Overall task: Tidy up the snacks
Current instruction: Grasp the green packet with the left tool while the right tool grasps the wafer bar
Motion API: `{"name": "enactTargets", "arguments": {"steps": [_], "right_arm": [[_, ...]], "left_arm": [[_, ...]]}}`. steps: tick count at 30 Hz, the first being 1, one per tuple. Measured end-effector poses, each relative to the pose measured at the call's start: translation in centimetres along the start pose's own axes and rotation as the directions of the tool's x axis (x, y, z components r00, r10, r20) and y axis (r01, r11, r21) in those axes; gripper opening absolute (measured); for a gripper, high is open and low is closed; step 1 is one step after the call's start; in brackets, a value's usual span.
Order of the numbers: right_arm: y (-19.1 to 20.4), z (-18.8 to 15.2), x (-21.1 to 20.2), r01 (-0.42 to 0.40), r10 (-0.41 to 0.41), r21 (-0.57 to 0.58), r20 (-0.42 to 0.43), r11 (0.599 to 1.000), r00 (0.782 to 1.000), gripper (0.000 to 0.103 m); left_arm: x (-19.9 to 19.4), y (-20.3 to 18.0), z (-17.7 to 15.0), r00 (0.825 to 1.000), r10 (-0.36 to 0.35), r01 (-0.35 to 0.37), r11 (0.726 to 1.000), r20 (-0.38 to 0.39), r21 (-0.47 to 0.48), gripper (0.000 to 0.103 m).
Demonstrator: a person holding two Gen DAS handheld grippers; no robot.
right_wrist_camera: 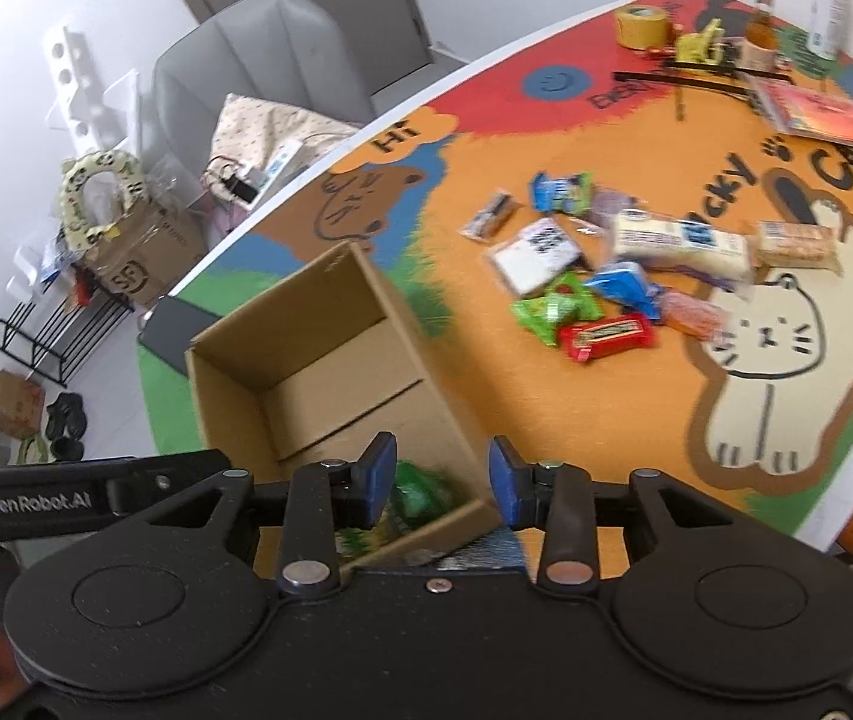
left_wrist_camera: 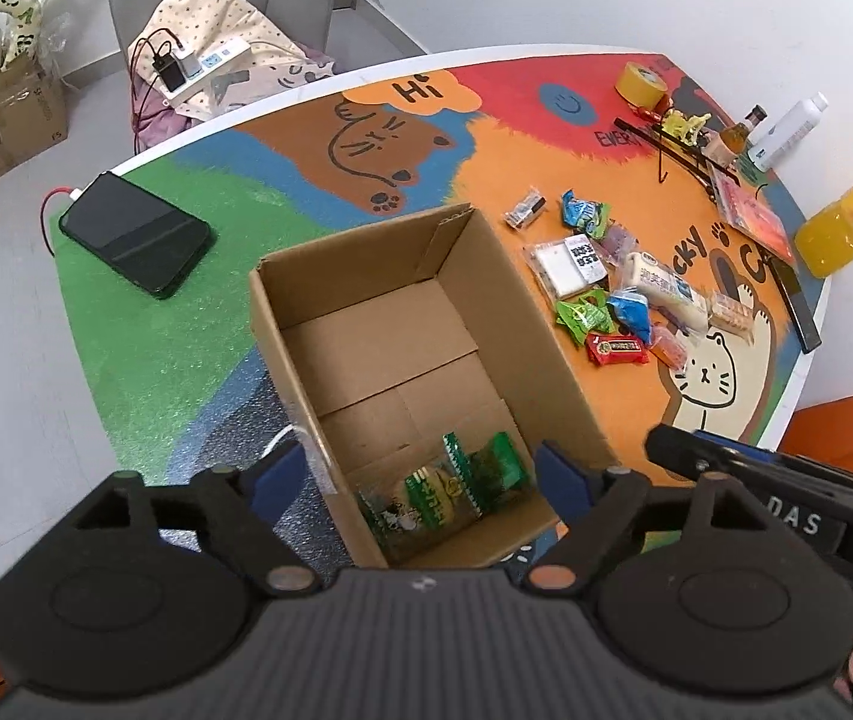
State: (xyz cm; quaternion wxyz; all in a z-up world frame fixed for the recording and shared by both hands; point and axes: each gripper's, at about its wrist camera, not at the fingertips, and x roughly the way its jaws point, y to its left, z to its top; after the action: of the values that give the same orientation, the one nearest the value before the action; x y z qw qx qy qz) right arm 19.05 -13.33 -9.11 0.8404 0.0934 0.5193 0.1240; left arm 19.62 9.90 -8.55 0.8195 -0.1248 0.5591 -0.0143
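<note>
An open cardboard box [left_wrist_camera: 306, 324] [right_wrist_camera: 228, 360] stands on the colourful table. A green-and-clear snack pack [left_wrist_camera: 450, 486] lies in its near corner, also showing in the right wrist view [right_wrist_camera: 420, 492]. My left gripper [left_wrist_camera: 420, 474] is open and empty above that corner. My right gripper [right_wrist_camera: 441, 483] is open and empty above the box's near right edge; its body shows in the left wrist view [left_wrist_camera: 744, 474]. Several snack packets lie to the right of the box, among them a red bar [left_wrist_camera: 617, 349] [right_wrist_camera: 606, 335], a green packet [left_wrist_camera: 583, 317] [right_wrist_camera: 552, 309] and a long white pack [left_wrist_camera: 663, 288] [right_wrist_camera: 678, 243].
A black phone [left_wrist_camera: 135, 234] lies on the green part of the table, left of the box. A yellow tape roll [left_wrist_camera: 641, 83] [right_wrist_camera: 642, 25], bottles [left_wrist_camera: 786, 129] and an orange drink pack [left_wrist_camera: 849, 225] stand at the far right. A grey chair [right_wrist_camera: 258, 60] stands behind the table.
</note>
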Motion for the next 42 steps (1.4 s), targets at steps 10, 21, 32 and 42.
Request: {"name": "enactTargets", "arguments": {"steps": [10,21,32,42], "right_arm": [[-5.2,0.8,-1.3,0.054,-0.057,0.066,0.049,0.996,0.997,0.055],[-11.2,4.0,-0.6,0.096,-0.099,0.046,0.06,0.994,0.993,0.061],[-17.8,8.4,2.0,0.112,-0.112,-0.011,0.007,0.994,0.994,0.061],[-22.1,12.2,4.8,0.091,-0.094,-0.082,-0.044,0.993,0.995,0.061]], "left_arm": [[0.8,-3.5,1.4,1.0,-0.026,0.026,0.999,0.001,0.028,0.091],[2.7,-8.7,3.7,0.998,-0.055,0.055,0.998,0.015,0.028,0.093],[6.8,-13.9,6.2,0.998,-0.062,0.062,0.998,-0.005,-0.03,0.092],[12.3,-16.3,8.2,0.999,-0.014,0.008,0.993,-0.046,-0.119,0.082]]}}
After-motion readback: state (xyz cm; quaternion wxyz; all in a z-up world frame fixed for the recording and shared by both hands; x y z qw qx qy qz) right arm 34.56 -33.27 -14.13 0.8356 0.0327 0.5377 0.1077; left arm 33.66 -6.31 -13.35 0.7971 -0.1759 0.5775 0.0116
